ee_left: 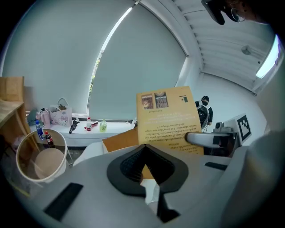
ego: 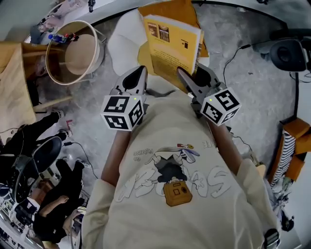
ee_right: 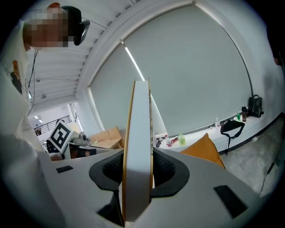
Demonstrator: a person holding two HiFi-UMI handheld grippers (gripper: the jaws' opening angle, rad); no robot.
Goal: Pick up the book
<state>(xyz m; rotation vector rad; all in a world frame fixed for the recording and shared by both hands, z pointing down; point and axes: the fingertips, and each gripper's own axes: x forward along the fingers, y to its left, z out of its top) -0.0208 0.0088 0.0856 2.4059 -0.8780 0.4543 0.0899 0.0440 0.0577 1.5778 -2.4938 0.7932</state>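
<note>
The book [ego: 172, 46] is a thin yellow paperback with white pages, held upright in the air in front of a person's chest. My right gripper [ego: 193, 76] is shut on its lower edge. In the right gripper view the book [ee_right: 139, 133] stands edge-on between the black pads. My left gripper [ego: 141, 70] is beside it on the left, shut, with nothing in it and apart from the book. From the left gripper view the shut left gripper [ee_left: 144, 148] faces the book's back cover [ee_left: 167, 120], with the right gripper [ee_left: 209, 139] clamped on it.
A round wooden tub [ego: 73, 51] stands at the left beside a wooden shelf [ego: 14, 82]. Behind the book are a white seat [ego: 124, 41] and an orange cushion [ego: 170, 10]. Black bags [ego: 29, 146] and cables lie on the grey floor. A sill [ee_left: 89, 129] holds bottles.
</note>
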